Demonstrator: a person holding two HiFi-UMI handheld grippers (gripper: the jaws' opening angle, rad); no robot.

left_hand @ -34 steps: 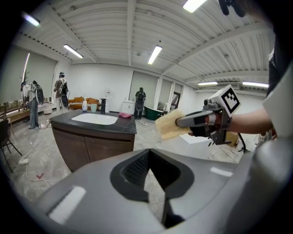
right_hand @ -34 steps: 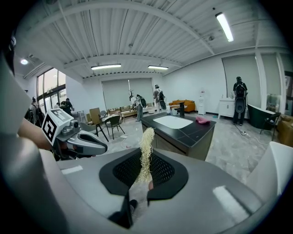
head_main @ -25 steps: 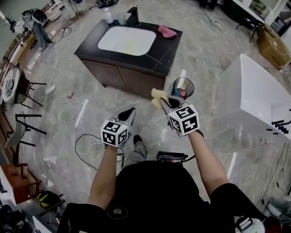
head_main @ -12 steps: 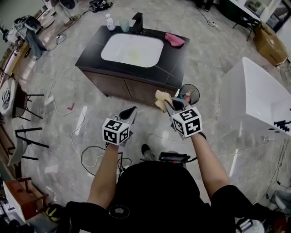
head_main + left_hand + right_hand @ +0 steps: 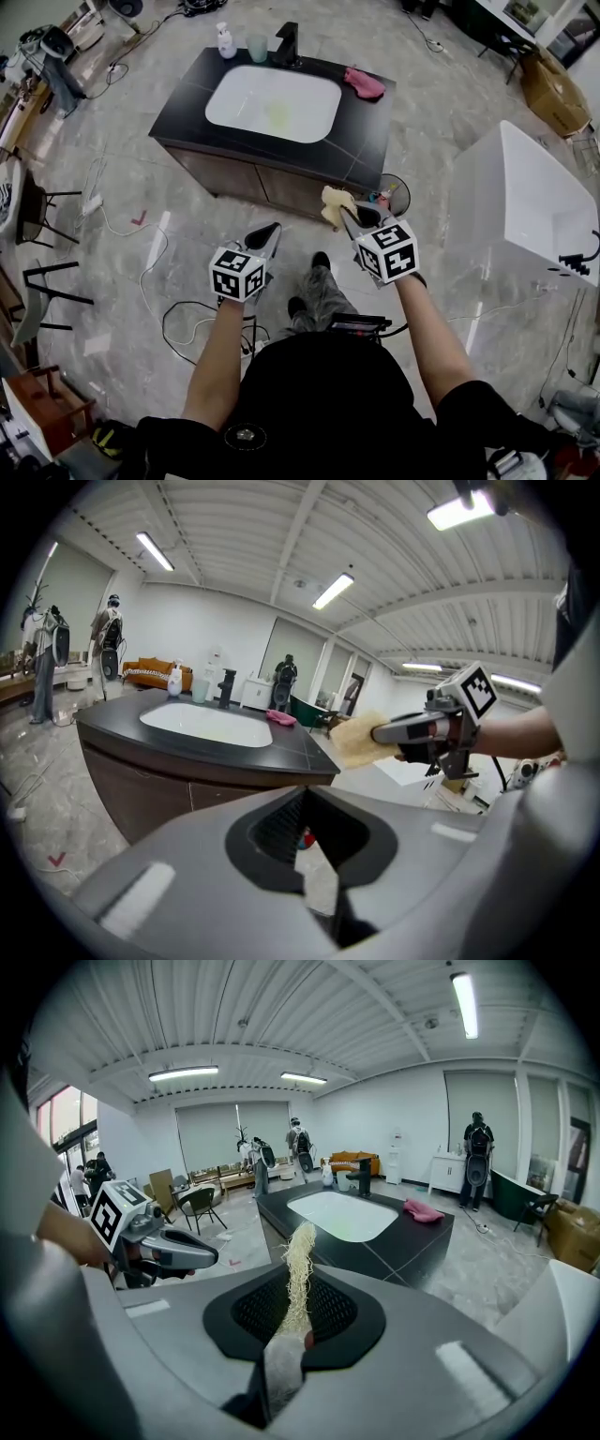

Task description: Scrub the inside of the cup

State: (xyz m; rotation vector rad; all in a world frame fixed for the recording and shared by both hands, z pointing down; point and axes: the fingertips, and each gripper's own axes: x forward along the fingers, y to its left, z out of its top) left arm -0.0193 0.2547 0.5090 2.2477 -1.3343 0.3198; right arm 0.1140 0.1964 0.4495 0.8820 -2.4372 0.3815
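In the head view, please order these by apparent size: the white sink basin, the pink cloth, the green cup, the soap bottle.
1. white sink basin
2. pink cloth
3. green cup and soap bottle: they look alike, so unranked.

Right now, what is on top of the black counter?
A white sink sits in the counter. At its far edge stand a white bottle, a pale green cup and a black tap. A pink cloth lies to the right. The cup's inside cannot be seen.
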